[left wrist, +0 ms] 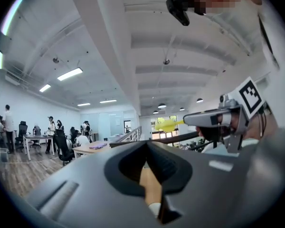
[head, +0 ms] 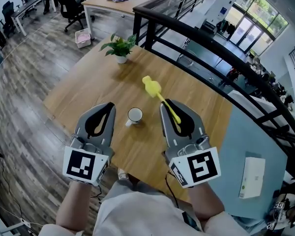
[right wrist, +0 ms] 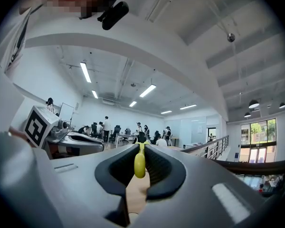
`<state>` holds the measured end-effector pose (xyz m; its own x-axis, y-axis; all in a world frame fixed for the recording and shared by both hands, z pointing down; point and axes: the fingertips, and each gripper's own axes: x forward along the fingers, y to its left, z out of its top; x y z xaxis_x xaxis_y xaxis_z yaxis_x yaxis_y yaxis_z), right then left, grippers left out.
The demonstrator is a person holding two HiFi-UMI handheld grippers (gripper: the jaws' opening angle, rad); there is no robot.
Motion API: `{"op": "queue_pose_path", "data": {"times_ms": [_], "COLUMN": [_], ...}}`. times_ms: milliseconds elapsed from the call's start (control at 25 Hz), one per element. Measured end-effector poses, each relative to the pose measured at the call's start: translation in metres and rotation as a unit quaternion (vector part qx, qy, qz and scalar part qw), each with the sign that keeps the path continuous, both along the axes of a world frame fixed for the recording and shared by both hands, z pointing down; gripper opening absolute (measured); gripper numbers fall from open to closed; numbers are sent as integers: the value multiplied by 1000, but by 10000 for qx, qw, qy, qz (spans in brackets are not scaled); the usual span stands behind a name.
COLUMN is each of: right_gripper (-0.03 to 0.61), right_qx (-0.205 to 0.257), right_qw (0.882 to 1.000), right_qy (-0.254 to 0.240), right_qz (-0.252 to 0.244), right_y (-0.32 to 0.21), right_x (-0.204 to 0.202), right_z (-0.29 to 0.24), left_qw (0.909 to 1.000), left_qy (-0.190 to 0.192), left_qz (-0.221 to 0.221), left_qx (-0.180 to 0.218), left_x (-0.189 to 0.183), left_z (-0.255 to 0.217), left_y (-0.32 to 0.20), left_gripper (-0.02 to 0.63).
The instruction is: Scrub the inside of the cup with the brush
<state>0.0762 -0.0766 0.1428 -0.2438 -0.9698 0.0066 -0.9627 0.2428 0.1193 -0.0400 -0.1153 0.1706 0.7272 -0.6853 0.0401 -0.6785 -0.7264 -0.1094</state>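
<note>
A small white cup point(head: 134, 115) stands upright on the wooden table point(head: 86, 90), in the gap between my two grippers as the head view shows them. My right gripper point(head: 166, 104) is shut on the handle of a yellow brush point(head: 153, 88), whose head sticks out past the fingertips toward the far side. In the right gripper view the yellow brush handle point(right wrist: 139, 163) sits clamped between the dark pads. My left gripper point(head: 110, 106) is shut with nothing in it. Both grippers point level, held above the table. The left gripper view shows the brush point(left wrist: 168, 124) off to the right.
A potted plant point(head: 120, 48) sits at the table's far edge. A black railing point(head: 206, 43) runs along the right side, with a drop to a lower floor behind it. A white box point(head: 252, 177) lies at the right. People and desks are far off.
</note>
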Motion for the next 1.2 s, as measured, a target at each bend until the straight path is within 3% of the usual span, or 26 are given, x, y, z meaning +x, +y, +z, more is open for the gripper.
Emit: {"op": "queue_pose_path", "data": {"times_ms": [320, 680, 1200], "right_gripper": [34, 34, 34], "right_qx": [400, 551, 463], "right_qw": [9992, 9984, 9987], "right_qy": [15, -89, -190], "right_qz": [11, 101, -12], "right_y": [44, 72, 80], "right_x": [4, 14, -1], "right_z": [-43, -48, -26], "left_qw": [9994, 9983, 9988], "left_qy": [-54, -184, -378], "left_qz": [114, 130, 101], "left_qx": [328, 532, 292], "left_x": [0, 5, 8], "left_z": [-38, -41, -17], "left_y": [43, 68, 82], "left_gripper": [3, 3, 3]}}
